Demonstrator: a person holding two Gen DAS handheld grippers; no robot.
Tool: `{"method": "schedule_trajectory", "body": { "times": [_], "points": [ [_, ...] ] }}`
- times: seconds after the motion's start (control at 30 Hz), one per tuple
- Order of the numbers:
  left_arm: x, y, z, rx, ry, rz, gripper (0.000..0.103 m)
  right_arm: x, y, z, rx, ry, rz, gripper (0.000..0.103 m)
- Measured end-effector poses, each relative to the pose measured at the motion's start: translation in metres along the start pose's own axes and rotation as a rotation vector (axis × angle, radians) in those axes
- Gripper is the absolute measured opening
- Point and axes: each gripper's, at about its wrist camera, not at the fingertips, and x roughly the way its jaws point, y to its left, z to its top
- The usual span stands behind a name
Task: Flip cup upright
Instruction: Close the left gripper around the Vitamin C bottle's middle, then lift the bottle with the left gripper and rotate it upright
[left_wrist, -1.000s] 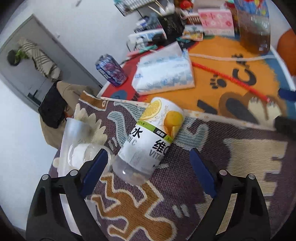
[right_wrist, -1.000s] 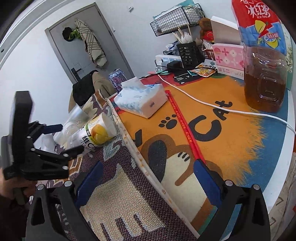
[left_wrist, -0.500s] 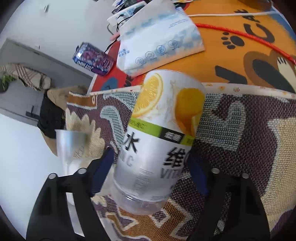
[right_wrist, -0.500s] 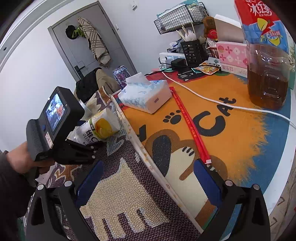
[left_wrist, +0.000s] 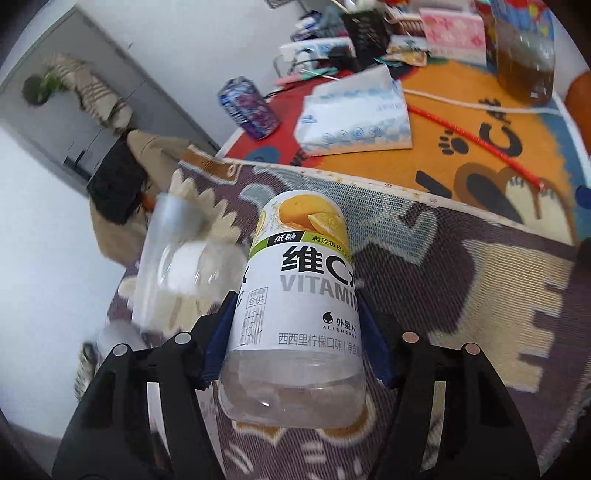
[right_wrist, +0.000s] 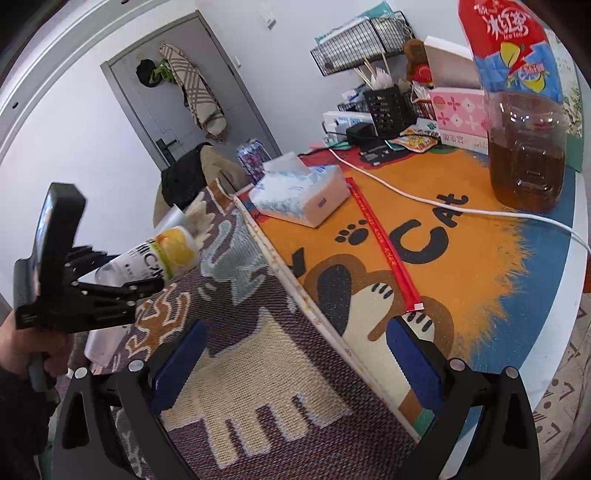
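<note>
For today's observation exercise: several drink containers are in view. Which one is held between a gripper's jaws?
The lemon-labelled vitamin cup, clamped by the left gripper. The clear plastic cup, purple can and iced tea bottle stand free.

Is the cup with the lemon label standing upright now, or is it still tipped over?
Still tipped. The lemon-label cup leans in the left claw, which grips its sides; in the right wrist view it slants above the woven mat.
</note>
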Motion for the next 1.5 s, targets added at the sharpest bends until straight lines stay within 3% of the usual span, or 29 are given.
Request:
{"method": "schedule_trajectory", "body": {
  "times": [0.2, 0.57, 0.83, 1.27, 1.5],
  "points": [
    [-0.033, 0.005, -0.028, -0.077, -0.025, -0.015, 0.063, -0.012, 0.009, -0.010, -0.010, 0.005, 0.031, 0.095],
    [-0.099, -0.013, -0.081, -0.192, -0.159, -0.060, 0.062, -0.028, 0.025, -0.028, -0.055, 0.016, 0.073, 0.095],
    [-0.122, -0.031, -0.121, -0.245, -0.210, -0.084, 0.063, -0.033, 0.030, -0.041, -0.064, 0.038, 0.099, 0.095],
    [-0.088, -0.041, -0.184, -0.364, -0.153, -0.126, 0.063, -0.024, 0.053, -0.067, -0.104, 0.127, 0.152, 0.095],
    [-0.059, -0.037, -0.200, -0.433, -0.090, -0.164, 0.063, -0.017, 0.061, -0.070, -0.083, 0.185, 0.206, 0.095]
  ]
}}
